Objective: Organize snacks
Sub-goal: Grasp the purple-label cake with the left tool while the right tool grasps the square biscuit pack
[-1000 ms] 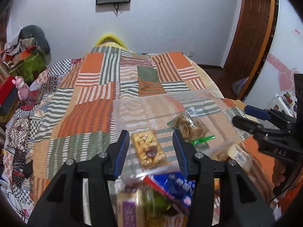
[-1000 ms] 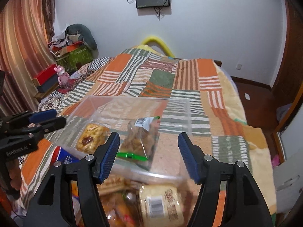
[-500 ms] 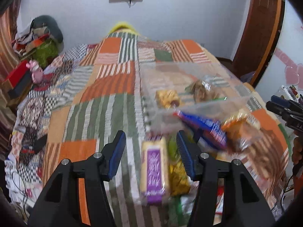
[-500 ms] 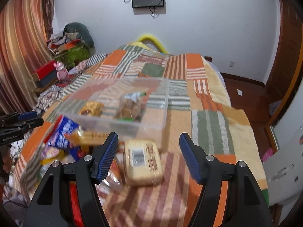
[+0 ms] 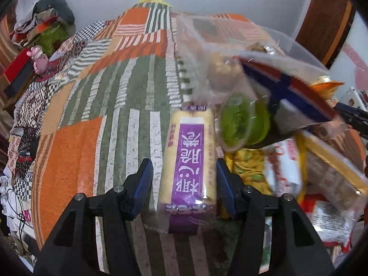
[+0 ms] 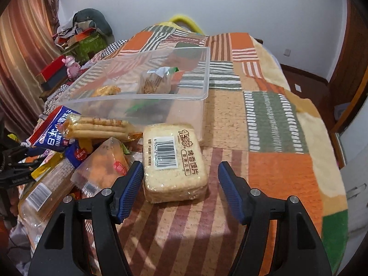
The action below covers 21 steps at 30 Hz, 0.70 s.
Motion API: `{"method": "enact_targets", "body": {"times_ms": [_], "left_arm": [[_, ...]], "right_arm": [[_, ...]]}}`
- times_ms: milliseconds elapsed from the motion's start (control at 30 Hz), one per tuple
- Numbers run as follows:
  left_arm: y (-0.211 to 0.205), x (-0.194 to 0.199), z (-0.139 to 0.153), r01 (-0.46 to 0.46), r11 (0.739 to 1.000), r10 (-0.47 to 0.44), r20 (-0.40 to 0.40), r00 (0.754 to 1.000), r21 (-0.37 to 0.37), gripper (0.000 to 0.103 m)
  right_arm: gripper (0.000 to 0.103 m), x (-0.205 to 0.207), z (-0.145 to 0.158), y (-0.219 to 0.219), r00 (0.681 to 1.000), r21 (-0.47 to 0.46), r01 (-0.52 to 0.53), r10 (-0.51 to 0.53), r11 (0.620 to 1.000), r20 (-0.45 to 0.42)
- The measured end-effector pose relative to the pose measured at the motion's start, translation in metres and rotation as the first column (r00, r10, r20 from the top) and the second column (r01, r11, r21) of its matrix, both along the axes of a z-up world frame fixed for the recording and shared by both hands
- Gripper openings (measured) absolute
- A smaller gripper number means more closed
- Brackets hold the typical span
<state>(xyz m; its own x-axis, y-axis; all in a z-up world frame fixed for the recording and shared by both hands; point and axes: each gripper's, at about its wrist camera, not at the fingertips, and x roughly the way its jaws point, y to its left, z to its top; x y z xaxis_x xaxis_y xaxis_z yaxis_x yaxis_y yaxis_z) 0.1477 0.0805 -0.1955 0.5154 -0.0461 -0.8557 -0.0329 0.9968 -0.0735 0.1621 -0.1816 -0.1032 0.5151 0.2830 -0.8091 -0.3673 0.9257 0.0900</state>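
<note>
Two grippers, both with jaws spread apart and clamped on nothing. Left gripper (image 5: 185,184) low over the patchwork bedspread (image 5: 96,138), straddling a purple-labelled cracker pack (image 5: 188,161) without visibly pinching it; blurred on that side. Just right of the pack: a round green snack (image 5: 245,124) and a blue-and-red bag (image 5: 287,92) leaning on the clear plastic bin (image 5: 299,53). Only from the right wrist: right gripper (image 6: 180,186) open around the near end of a pale rice-cracker block (image 6: 173,161) with a barcode, lying just in front of the clear plastic bin (image 6: 195,96). Inside, two wrapped snacks; beside it to the left, a heap with a biscuit-stick pack (image 6: 101,126) on top.
</note>
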Motion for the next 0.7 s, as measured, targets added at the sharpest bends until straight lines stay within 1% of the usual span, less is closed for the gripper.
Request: {"method": "enact_targets", "body": {"times_ms": [167, 233, 267, 333, 367, 467, 567, 700], "left_arm": [[0.003, 0.005, -0.003, -0.007, 1.000, 0.007, 0.021, 1.000, -0.019, 0.055], [0.003, 0.006, -0.003, 0.001, 1.000, 0.000, 0.028, 1.000, -0.024, 0.050], [0.002, 0.006, -0.002, 0.009, 1.000, -0.008, 0.032, 0.999, -0.028, 0.046], [0.001, 0.007, -0.002, 0.010, 1.000, -0.010, 0.039, 0.999, -0.023, 0.046], [0.001, 0.008, -0.001, 0.010, 1.000, -0.009, 0.040, 0.999, -0.024, 0.045], [0.001, 0.007, -0.001, 0.007, 1.000, -0.005, 0.040, 0.999, -0.030, 0.045], [0.000, 0.003, 0.003, 0.001, 1.000, 0.000, 0.043, 0.999, -0.026, 0.045], [0.000, -0.005, 0.014, -0.007, 1.000, 0.008, 0.069, 0.998, -0.025, 0.045]], "right_arm": [[0.064, 0.004, -0.009, 0.003, 0.999, 0.017, -0.005, 0.006, 1.000, -0.031], [0.064, 0.006, -0.011, 0.004, 0.999, 0.026, -0.002, 0.003, 1.000, -0.037], [0.064, 0.006, -0.012, 0.005, 0.999, 0.028, -0.001, 0.002, 1.000, -0.039], [0.060, 0.004, -0.013, 0.004, 0.999, 0.041, -0.007, 0.008, 0.999, -0.044], [0.056, 0.003, -0.013, 0.004, 0.999, 0.045, -0.009, 0.011, 0.999, -0.044], [0.053, -0.002, -0.010, 0.003, 1.000, 0.037, -0.003, 0.004, 0.999, -0.027], [0.053, -0.005, -0.006, 0.001, 1.000, 0.041, 0.003, -0.002, 0.999, -0.016], [0.053, -0.010, -0.001, -0.004, 1.000, 0.043, -0.007, 0.007, 0.999, -0.004]]}}
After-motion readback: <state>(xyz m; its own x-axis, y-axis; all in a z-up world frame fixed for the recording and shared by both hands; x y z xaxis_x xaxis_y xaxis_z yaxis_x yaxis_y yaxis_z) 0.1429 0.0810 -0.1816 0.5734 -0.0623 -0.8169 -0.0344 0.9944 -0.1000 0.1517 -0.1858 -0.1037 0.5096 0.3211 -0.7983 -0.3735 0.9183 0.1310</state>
